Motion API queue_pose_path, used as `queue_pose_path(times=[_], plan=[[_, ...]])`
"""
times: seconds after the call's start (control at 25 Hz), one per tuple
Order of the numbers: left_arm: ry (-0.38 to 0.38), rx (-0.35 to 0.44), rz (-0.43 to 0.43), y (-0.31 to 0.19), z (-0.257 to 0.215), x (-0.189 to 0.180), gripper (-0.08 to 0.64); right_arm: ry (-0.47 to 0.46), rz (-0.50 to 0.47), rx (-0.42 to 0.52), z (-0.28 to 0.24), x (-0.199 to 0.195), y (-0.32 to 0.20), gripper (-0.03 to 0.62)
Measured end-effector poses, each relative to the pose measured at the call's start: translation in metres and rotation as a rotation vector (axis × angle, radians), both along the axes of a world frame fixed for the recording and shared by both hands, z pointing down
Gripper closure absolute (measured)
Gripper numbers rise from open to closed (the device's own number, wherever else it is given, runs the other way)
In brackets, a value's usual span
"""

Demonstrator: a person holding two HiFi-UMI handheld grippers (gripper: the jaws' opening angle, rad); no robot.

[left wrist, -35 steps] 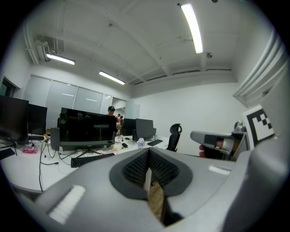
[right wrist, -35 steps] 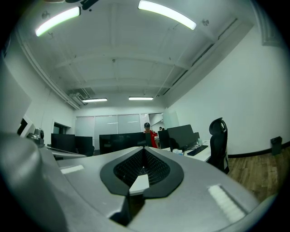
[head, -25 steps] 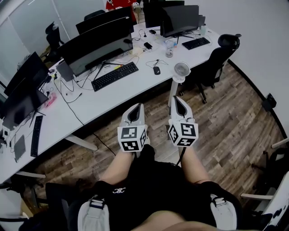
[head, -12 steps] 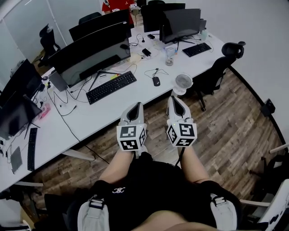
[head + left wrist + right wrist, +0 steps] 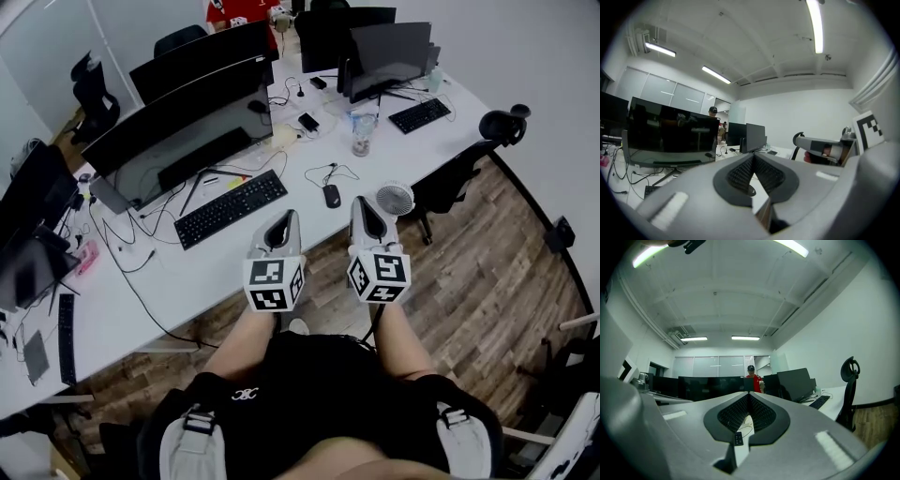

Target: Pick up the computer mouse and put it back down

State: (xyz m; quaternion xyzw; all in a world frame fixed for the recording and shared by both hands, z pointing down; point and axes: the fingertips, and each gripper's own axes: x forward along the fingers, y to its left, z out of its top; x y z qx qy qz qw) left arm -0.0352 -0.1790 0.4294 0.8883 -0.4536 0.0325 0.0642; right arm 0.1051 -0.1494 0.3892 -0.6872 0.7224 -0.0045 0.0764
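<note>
The black computer mouse [image 5: 331, 196] lies on the white desk [image 5: 187, 272], its cable curling behind it, right of a black keyboard [image 5: 231, 208]. My left gripper [image 5: 289, 217] is held over the desk's front edge, short of the mouse and to its left. Its jaws are shut with nothing between them, as the left gripper view [image 5: 752, 157] also shows. My right gripper [image 5: 361, 202] hovers just right of the mouse, a little nearer to me, also shut and empty; its pads [image 5: 749, 395] meet at the tip. Neither gripper touches the mouse.
A small white fan [image 5: 396, 200] stands at the desk edge right of my right gripper. A wide curved monitor [image 5: 178, 141], a glass cup [image 5: 362, 134] and more screens sit further back. A black office chair [image 5: 469, 164] stands right, over wood flooring. A person in red [image 5: 751, 376] is far behind.
The desk has come closer, and both grippers, earlier over the floor, now reach its front edge near the mouse. Both stay shut.
</note>
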Motion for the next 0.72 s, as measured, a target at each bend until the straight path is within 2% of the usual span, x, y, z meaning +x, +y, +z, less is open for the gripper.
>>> queue_pose_path(times=[0.24,0.72], plan=[[-0.01,-0.023,0.001,-0.06,0.011,0.008,0.506,-0.017,0.008,-0.006,0.006,0.011,-0.062,0.588],[-0.017,-0.057,-0.067,-0.13,0.019,0.042,0.506,0.002,-0.046,-0.063,0.022,0.048,-0.144,0.588]])
